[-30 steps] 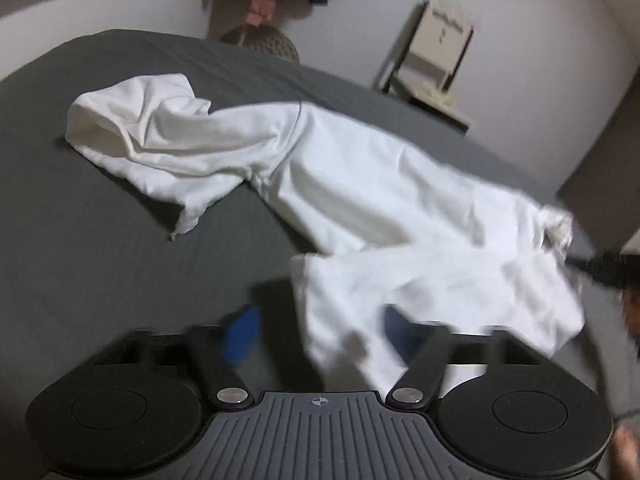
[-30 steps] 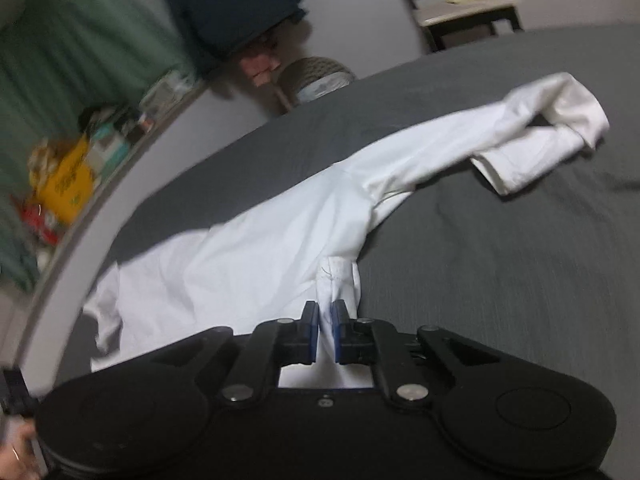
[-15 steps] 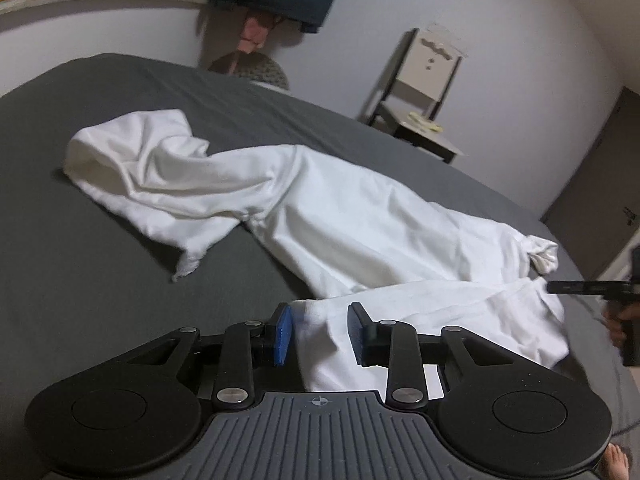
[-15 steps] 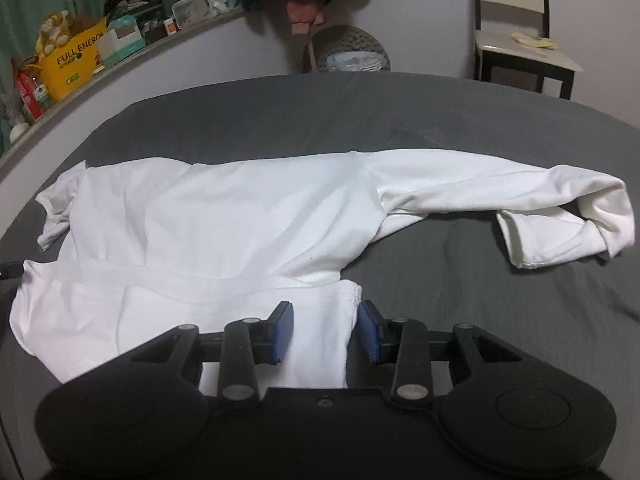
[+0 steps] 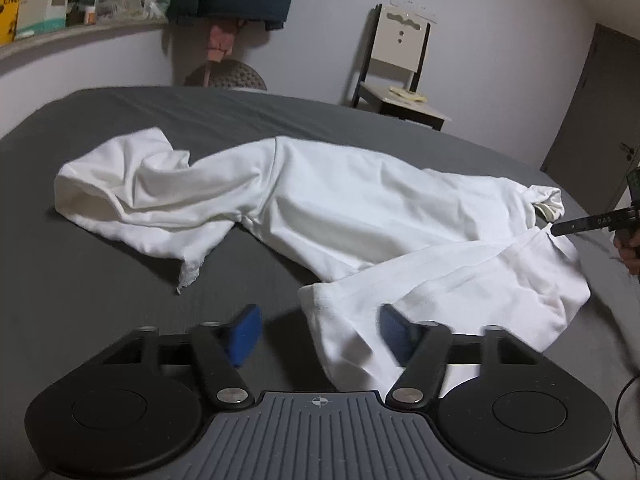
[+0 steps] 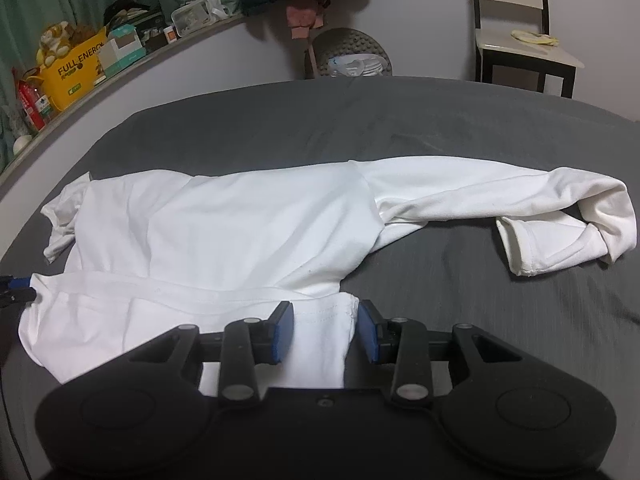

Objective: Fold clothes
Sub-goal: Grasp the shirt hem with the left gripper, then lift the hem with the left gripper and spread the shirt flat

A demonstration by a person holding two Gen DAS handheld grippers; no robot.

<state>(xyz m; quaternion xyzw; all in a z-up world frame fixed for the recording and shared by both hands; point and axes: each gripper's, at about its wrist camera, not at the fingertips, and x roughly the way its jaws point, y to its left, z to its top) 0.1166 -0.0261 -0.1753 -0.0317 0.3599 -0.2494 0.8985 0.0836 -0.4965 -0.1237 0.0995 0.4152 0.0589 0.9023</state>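
A white long-sleeved shirt lies crumpled on the dark grey bed, with one sleeve bunched at the far side. My left gripper is opening over one hem corner, which lies loose between its blue pads. My right gripper stands open around the other hem corner, and the cloth rests flat on the bed between its pads. In the left wrist view one black finger of the right gripper reaches in at the right edge, with a hand behind it.
A chair stands against the far wall next to a grey door. A round woven basket sits behind the bed. A ledge with boxes runs along the left, and a dark jacket hangs above.
The right gripper, shut on the hem corner a second ago, has opened and let it go. The left jaws narrowed, then widened again. Both views have rolled level, and the shirt has settled.
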